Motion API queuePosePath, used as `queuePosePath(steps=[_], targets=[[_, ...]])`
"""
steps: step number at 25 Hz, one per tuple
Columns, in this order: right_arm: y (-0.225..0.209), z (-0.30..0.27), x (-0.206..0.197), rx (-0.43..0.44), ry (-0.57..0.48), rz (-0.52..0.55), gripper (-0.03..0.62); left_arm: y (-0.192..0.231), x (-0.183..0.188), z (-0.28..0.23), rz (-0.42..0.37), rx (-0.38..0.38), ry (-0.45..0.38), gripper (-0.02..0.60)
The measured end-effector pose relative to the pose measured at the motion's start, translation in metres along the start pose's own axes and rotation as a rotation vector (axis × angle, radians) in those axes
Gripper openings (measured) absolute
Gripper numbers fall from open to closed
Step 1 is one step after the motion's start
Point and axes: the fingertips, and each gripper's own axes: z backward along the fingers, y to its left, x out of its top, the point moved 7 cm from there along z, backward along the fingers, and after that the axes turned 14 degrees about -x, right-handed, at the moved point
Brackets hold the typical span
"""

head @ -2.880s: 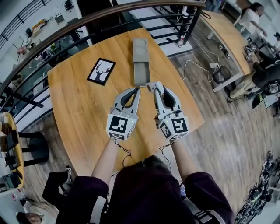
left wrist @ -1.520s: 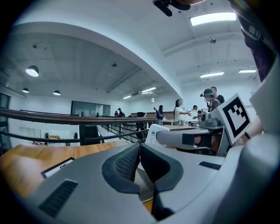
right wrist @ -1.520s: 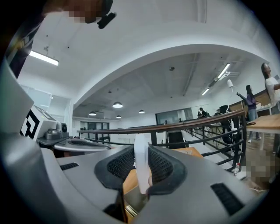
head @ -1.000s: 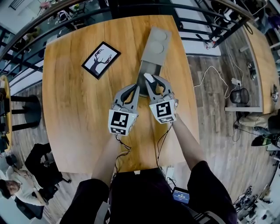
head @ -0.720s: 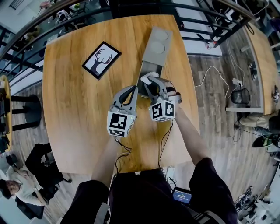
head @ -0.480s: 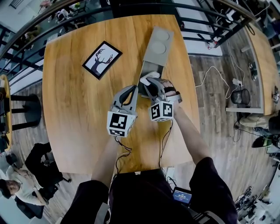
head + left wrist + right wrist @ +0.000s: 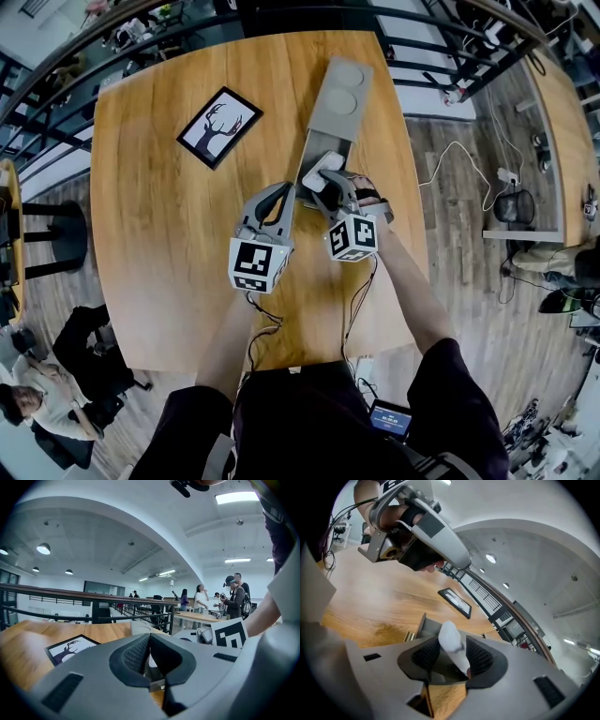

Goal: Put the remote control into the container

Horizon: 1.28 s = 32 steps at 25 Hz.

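Observation:
The grey oblong container (image 7: 330,112) lies on the wooden table (image 7: 159,234), its near half an open tray. The white remote control (image 7: 323,171) sits tilted over that tray, between the jaws of my right gripper (image 7: 325,184). In the right gripper view the remote (image 7: 451,641) leans slantwise between the pads with gaps beside it, above the tray wall (image 7: 423,625); the jaws have just been opening and stand open around it. My left gripper (image 7: 288,194) rests just left of the tray's near end, shut on nothing, and its pads meet in the left gripper view (image 7: 149,641).
A black-framed deer picture (image 7: 218,127) lies at the table's far left. A dark railing (image 7: 112,42) curves behind the table. People stand in the background (image 7: 234,597). A cable runs across the floor to the right (image 7: 459,150).
The right gripper rolled and came down with the remote onto the container's open tray, and its jaws spread wider. The left gripper stayed where it was.

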Motion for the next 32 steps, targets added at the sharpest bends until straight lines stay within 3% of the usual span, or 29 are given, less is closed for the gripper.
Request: queuePosePath(steps=[9, 21, 23, 29, 32], targets=[[-0.004, 0.011, 0.000, 0.134, 0.035, -0.045, 0.180, -0.005, 0.003, 0.004, 0.004, -0.008, -0.002, 0.014], [-0.008, 0.035, 0.014, 0.119, -0.009, -0.178, 0.181, -0.015, 0.007, 0.009, 0.005, -0.018, -0.002, 0.014], [-0.017, 0.038, 0.019, 0.091, -0.019, -0.290, 0.181, -0.017, 0.009, 0.008, 0.004, -0.020, -0.005, 0.014], [-0.046, 0.054, 0.027, 0.000, -0.067, -0.838, 0.179, -0.023, 0.018, 0.008, -0.001, -0.020, -0.037, 0.014], [-0.053, 0.061, 0.026, -0.041, -0.088, -1.031, 0.179, -0.024, 0.022, 0.007, -0.003, -0.019, -0.055, 0.014]])
